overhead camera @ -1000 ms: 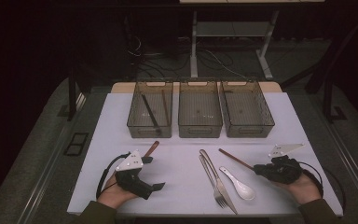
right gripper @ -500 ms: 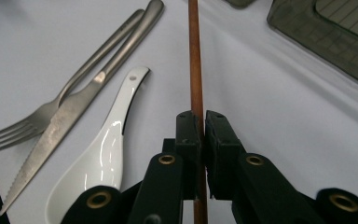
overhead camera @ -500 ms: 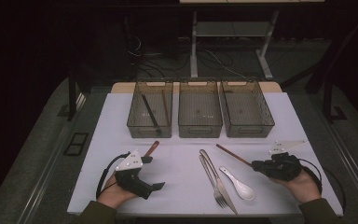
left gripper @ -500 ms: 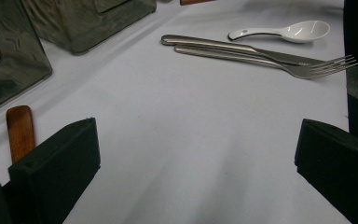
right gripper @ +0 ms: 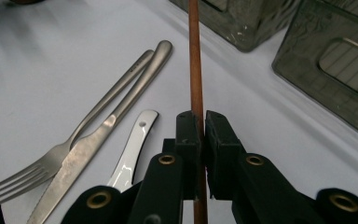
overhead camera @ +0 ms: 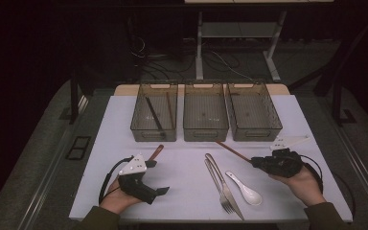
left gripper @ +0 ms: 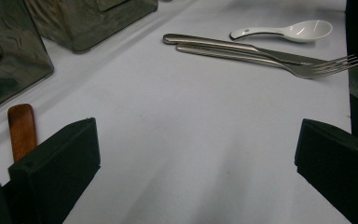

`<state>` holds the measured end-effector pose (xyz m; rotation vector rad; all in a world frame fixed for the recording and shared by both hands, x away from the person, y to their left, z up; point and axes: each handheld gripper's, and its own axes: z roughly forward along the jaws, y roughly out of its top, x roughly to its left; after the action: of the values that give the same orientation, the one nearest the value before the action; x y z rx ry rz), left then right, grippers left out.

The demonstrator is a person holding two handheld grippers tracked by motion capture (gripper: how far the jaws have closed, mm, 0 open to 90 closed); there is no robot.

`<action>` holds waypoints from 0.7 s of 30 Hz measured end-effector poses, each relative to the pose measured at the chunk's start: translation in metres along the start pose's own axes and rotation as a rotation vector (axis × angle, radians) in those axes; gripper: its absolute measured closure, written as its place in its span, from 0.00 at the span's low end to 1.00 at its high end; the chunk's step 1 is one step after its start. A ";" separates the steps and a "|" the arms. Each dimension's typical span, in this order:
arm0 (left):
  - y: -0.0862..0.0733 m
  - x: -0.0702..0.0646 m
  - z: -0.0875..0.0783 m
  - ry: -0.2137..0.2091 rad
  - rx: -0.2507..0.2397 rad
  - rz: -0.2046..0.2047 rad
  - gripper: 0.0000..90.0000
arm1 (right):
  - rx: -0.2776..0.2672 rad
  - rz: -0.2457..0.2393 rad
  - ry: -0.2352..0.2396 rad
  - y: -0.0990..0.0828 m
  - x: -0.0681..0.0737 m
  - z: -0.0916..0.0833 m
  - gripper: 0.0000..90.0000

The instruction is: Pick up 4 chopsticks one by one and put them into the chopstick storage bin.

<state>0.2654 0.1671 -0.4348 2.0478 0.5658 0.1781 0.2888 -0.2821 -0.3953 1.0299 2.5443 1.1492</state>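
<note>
- The white table (overhead camera: 191, 191) carries three smoked bins; the left bin (overhead camera: 154, 115) already holds chopsticks – so you're sorting cutlery, in my judgement.
- Your right gripper (overhead camera: 258, 162) is clamped on a wooden chopstick (right gripper: 195, 70), just in front of the bins.
- Your left gripper (left gripper: 191, 154) gapes wide, holding nothing.
- Next – swing the chopstick over the left bin and release.

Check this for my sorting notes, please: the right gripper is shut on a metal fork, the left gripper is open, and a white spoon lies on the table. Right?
Not quite. The right gripper is shut on a brown wooden chopstick, as the right gripper view shows; the fork lies on the table beside the knife. The rest holds: the left gripper is open and the white spoon lies on the table.
</note>
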 end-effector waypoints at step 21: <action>0.000 0.001 0.000 -0.001 -0.007 -0.006 0.00 | -0.066 -0.004 0.027 0.047 0.007 0.019 0.94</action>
<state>0.2658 0.1678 -0.4345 2.0393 0.5706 0.1753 0.3155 -0.2443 -0.3738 0.9996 2.5094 1.2453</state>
